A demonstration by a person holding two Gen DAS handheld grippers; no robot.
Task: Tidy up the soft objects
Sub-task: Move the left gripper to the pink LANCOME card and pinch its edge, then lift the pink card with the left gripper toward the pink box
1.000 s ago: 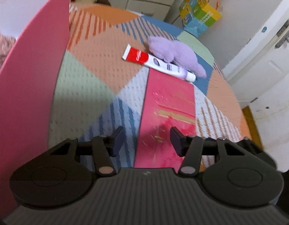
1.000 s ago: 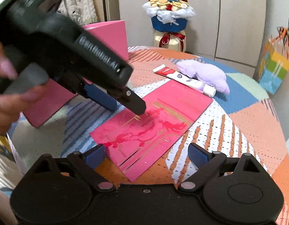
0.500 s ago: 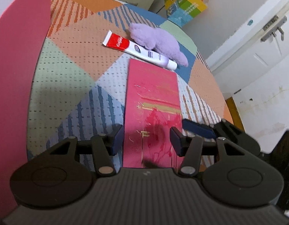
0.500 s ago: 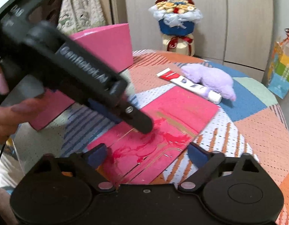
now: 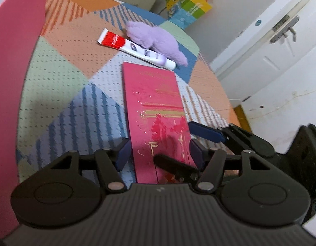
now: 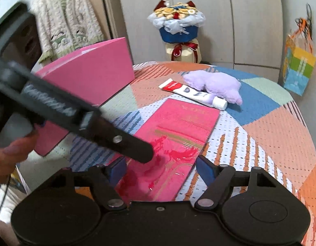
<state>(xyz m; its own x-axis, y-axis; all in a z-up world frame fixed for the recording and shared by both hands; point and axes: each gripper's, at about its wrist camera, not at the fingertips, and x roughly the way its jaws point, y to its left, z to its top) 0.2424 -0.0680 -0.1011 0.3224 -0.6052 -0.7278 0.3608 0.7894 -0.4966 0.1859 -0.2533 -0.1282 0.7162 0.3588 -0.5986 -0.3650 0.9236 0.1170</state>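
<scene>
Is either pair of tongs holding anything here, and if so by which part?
Nothing is held. Both the left tongs and right tongs stand open over the near end of the pink envelope, which lies flat.

- A home, most likely a bedroom or living room.
- Round counter (image 6: 281, 127) under a patchwork cloth of orange, blue, green and striped patches.
- Tall pale wardrobe doors (image 6: 254, 20) along the back wall.
- Knitted cream-and-green cardigan (image 6: 65, 18) hanging at the upper left.
- Decorative bouquet (image 6: 177, 20) in blue wrapping atop a cream box tied with red ribbon.
- Colourful gift bag (image 6: 299, 65) in yellow, green and blue beside the wall.
- White door with a metal lever handle (image 5: 285, 28) at the right of the left wrist view.
- Household odds on the cloth: toothpaste tube (image 5: 135, 48), lilac plush toy (image 5: 158, 41), pink box (image 6: 90, 75), red envelope (image 5: 158, 106).
</scene>
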